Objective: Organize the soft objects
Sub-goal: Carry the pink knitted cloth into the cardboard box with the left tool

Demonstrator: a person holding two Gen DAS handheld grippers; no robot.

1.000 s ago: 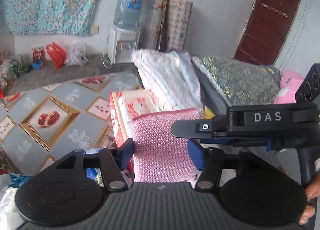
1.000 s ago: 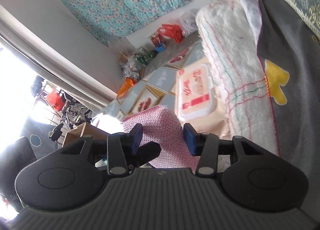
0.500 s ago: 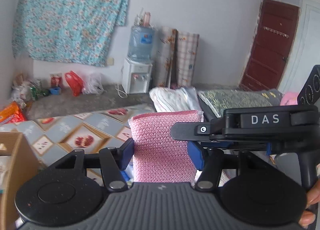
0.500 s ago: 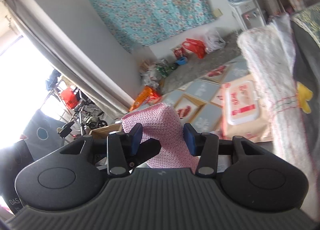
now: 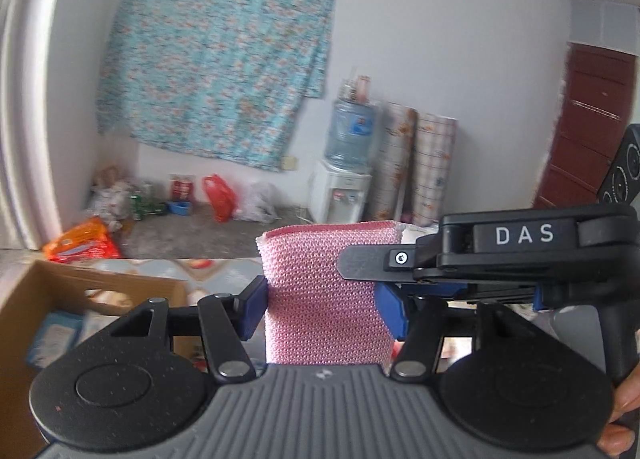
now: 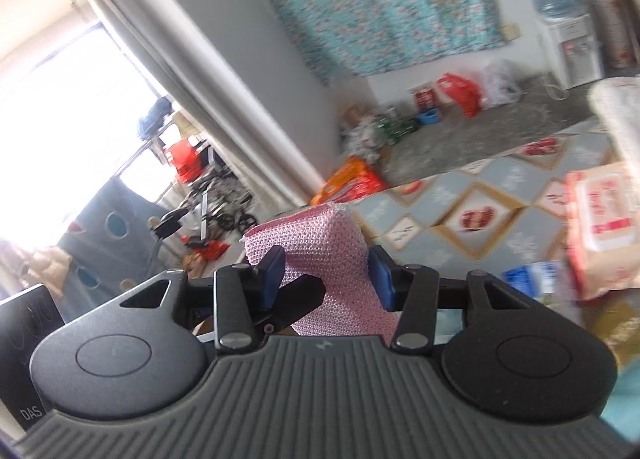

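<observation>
Lifted higher than a moment ago, pink knitted cloth (image 5: pixel 326 295) (folded) gripped between pads of left gripper (image 5: pixel 323 309) and right gripper (image 6: pixel 326 277), above cardboard box (image 5: pixel 24 299).

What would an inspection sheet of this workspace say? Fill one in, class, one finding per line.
Surface: patterned floor mat, partly covered.
Job's things: pink knitted cloth; open cardboard box below left.
Clutter: wet-wipes pack, orange packet, red bag.
Grippers: left gripper and right gripper both shut on the cloth.
Cables: white cord by the water dispenser.
Surroundings: floral sheet on wall, brown door.
</observation>
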